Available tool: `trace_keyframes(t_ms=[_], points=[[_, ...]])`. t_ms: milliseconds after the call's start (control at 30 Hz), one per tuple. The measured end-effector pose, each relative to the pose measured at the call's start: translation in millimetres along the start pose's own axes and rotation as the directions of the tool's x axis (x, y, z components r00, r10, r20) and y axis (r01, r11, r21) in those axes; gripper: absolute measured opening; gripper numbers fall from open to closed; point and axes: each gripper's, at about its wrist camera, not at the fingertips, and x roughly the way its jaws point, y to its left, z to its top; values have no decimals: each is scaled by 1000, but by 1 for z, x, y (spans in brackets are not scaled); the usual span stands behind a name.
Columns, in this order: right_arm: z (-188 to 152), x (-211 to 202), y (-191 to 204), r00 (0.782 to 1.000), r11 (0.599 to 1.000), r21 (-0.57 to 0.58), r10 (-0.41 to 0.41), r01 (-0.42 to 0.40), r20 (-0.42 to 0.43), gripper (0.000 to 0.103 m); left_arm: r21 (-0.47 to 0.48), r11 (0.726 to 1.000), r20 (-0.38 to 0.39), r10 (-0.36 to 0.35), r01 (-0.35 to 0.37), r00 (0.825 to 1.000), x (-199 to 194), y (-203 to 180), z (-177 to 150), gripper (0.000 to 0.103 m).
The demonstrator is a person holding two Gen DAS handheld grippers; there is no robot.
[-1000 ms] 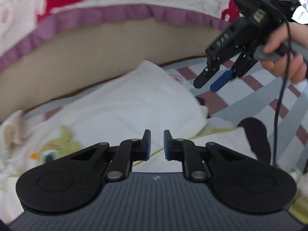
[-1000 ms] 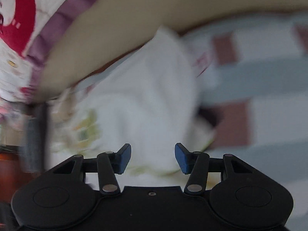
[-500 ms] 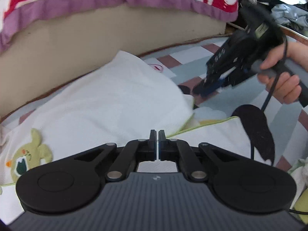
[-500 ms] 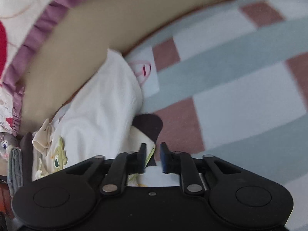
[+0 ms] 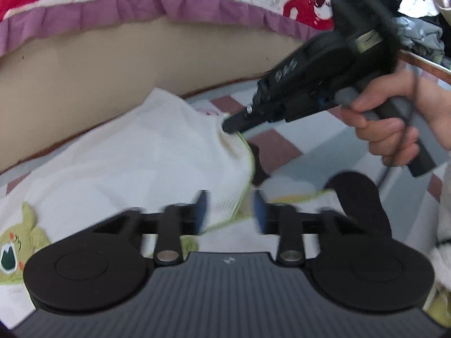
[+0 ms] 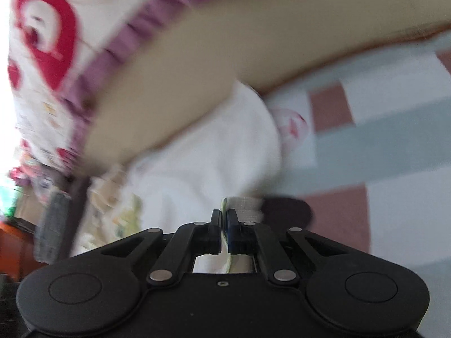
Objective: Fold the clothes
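your right gripper (image 6: 224,232) has its fingers pinched together on the green-trimmed edge of the white garment (image 5: 135,163); a sliver of cloth shows between the blue pads, and in the left wrist view its tips meet the fabric at the raised corner. that grip looks chosen for the hem, since a bound edge gives you something firm to carry over without the knit stretching. your hand (image 5: 394,124) is wrapped round the handle with the cable trailing below it.

your left gripper (image 5: 229,211) has its fingers apart, blurred, straddling the same green trim nearer to you, with nothing caught between them. it sits low over the cloth, which suits either pinning the near edge or taking a second grip, though the pictures don't settle which.

the garment itself lies spread on the checked blanket (image 5: 304,152), its far corner reaching up against the beige mattress side (image 5: 112,79). a green cartoon patch (image 5: 17,242) shows at the left, and a dark oval part (image 5: 358,197) lies at the right beside the trim. above the beige side hangs a quilt with a purple ruffle (image 5: 174,8).

the lifted corner bunches where you hold it, so i'd judge a fold is in hand rather than finished; how many folds the cloth already carries can't be told.
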Motion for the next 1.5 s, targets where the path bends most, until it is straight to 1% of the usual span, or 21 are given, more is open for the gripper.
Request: trace_keyframes(t_ms=[33,167,200,233,267,467,600,667,733,800,933,1033,1167,1233,1267,1300,1333,1367,1433,1467,1500], points=[[1,0,2,1000,1000,-7,11,-11,-2,6,5,1000,-3,15,-14,1000,4,-2,3,56],[7,-1,12,999,998,-35,53,-53,-9,6,-8,999,-41,50,-50,998,23,-3,13,57],[8,-1,14,998,997,-41,63,-64,-11,6,-16,997,-56,75,-76,996,29,-1,13,51],[10,-1,16,997,996,-48,74,-74,-14,6,-24,993,-76,115,-117,991,34,3,13,18],[11,-1,19,996,995,-55,84,-85,-16,6,-38,987,-99,152,-157,983,38,9,13,3],[20,-2,33,989,984,-95,146,-148,-31,9,-193,943,-81,262,-273,962,11,52,12,4],[9,4,43,997,982,-185,20,-32,-69,13,-268,890,-85,359,-369,929,-9,66,6,4],[2,7,48,995,972,-235,-53,32,-85,15,-326,864,-108,369,-383,923,-11,74,0,4],[-4,10,53,987,954,-284,-127,95,-96,19,-349,857,-117,362,-379,925,-10,77,-6,4],[-10,14,59,977,934,-328,-184,140,-105,25,-324,856,-122,383,-402,915,-10,72,-10,4],[-19,22,65,965,896,-412,-232,163,-123,35,-293,855,-120,411,-428,904,-17,75,-14,4],[-25,28,68,954,862,-475,-269,177,-133,39,-291,860,-115,403,-419,908,-22,77,-17,4],[-33,36,74,937,809,-555,-319,191,-142,56,-299,860,-117,396,-413,911,-21,77,-22,4],[-38,40,76,928,780,-594,-344,197,-144,59,-303,859,-121,394,-412,911,-20,74,-24,4],[-40,42,77,923,765,-613,-356,199,-145,54,-303,860,-121,392,-411,912,-20,73,-24,4],[-44,42,79,916,726,-654,-381,214,-123,44,-303,861,-120,391,-409,913,-21,72,-24,4],[-48,40,82,908,670,-704,-411,235,-88,14,-303,862,-115,390,-406,914,-22,71,-23,4],[-50,37,82,895,627,-735,-443,259,-62,1,-306,862,-107,390,-403,915,-24,72,-21,4],[-43,18,78,879,586,-739,-477,332,17,1,-312,864,-88,388,-395,917,-29,73,-18,4],[-36,6,74,881,597,-721,-471,353,41,1,-316,868,-69,382,-383,922,-33,73,-14,4],[-26,-9,69,890,631,-684,-453,367,60,1,-314,875,-46,374,-369,926,-36,73,-10,4]])
